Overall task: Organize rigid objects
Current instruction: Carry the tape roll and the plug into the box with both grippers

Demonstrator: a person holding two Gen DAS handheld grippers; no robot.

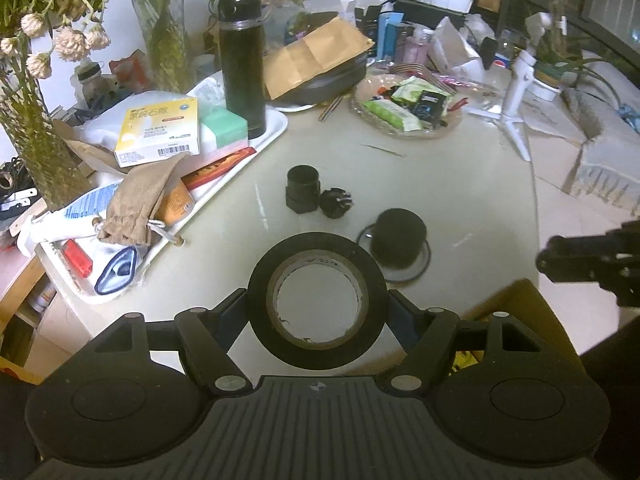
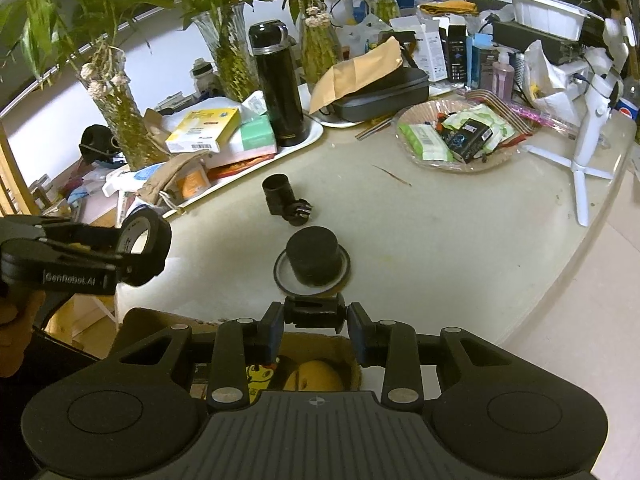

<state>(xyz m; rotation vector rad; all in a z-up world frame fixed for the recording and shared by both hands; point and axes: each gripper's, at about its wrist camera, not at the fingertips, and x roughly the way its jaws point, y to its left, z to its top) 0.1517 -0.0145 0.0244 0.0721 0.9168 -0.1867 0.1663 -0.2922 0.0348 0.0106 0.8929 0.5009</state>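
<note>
Tape roll [image 1: 318, 300] sits clamped across its rim in the left tool [image 1: 318, 312], half spread, lifted above the tabletop [image 1: 460, 184]. The right tool [image 2: 314, 320] is closed narrow on a small black knob [image 2: 314, 312] over the cardboard box [image 2: 160, 318]. Carrying step, I'd say; next comes lowering both into it. Only the right view shows the box's yellow contents.
</note>
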